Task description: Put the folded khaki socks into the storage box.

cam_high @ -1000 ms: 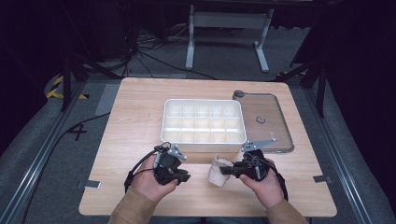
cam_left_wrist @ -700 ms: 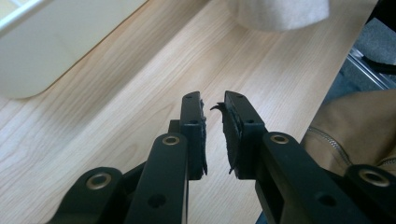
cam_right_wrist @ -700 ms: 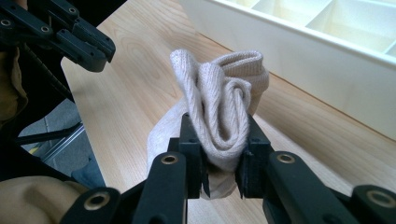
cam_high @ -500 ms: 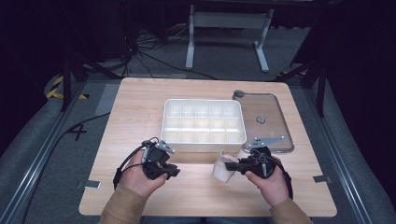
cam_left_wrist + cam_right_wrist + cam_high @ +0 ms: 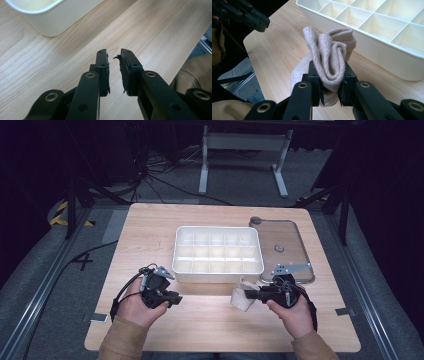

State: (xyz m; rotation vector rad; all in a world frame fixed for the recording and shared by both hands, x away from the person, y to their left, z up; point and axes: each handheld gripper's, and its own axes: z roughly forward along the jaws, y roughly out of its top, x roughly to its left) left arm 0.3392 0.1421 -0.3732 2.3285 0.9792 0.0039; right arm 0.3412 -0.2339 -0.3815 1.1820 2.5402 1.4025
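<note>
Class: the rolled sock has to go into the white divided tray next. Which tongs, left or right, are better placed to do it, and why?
Right. The right tongs already clamp the sock beside the tray. The left tongs are open, with nothing between them.

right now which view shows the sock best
The right gripper view: the rolled beige sock fills the middle, pinched between the right gripper jaws. The high view shows it small, beside the white tray.
</note>
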